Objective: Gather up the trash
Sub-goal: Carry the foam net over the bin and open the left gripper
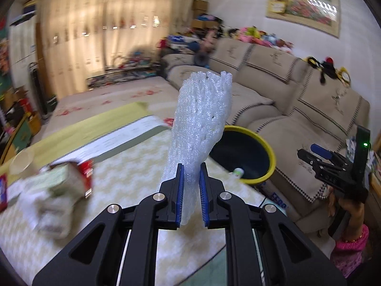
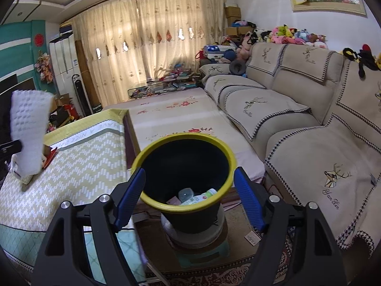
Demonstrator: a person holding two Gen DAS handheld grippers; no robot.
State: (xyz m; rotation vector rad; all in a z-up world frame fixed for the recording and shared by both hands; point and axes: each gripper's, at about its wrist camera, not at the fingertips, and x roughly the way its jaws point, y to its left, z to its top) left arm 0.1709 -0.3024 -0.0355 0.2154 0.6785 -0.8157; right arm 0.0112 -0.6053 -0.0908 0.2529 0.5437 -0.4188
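White foam net sleeve (image 1: 202,119) upright, pinched at its base — yellow-rimmed black bin (image 2: 185,174) with bottles inside.

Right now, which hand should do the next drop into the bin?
Left. The left gripper is shut on the white foam net, and the yellow-rimmed bin sits just beyond it. The right gripper is open and empty in front of that bin, with nothing to drop.

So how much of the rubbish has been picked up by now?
Partly done. A few items, a small bottle among them, already lie in the yellow-rimmed bin. The left tongs are clamped on a white foam net sleeve, not yet over the bin. The right tongs are open and empty. A carton and crumpled wrappings remain on the table.
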